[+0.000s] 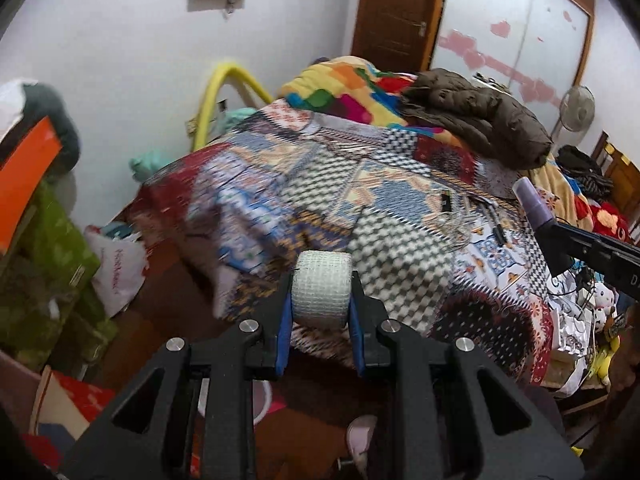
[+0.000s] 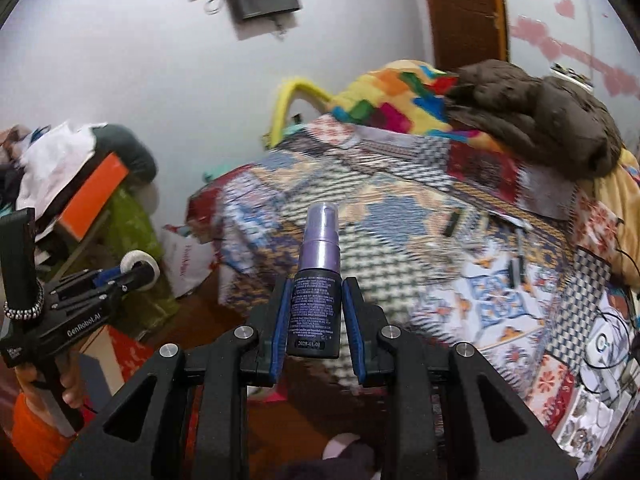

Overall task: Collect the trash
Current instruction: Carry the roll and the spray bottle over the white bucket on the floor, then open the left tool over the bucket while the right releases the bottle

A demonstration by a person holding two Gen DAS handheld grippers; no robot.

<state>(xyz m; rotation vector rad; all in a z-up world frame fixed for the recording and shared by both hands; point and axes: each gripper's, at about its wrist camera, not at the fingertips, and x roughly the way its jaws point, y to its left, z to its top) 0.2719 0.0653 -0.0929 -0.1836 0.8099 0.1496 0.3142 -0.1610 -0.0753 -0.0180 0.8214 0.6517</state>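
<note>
1. The left gripper is clamping one white tape roll between both blue pads, jaws narrowly apart; the roll's axis is running crosswise, pad to pad.
2. The right gripper is clamping one dark spray bottle between its pads, long axis pointing forward, purple cap leading, above the patterned bedspread.

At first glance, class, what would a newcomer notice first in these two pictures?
The left gripper clamps a white gauze roll and the right gripper clamps a purple spray bottle, both held above a bed. Behind them spreads the busy patchwork bedspread, with a brown jacket heaped at its far end.
</note>
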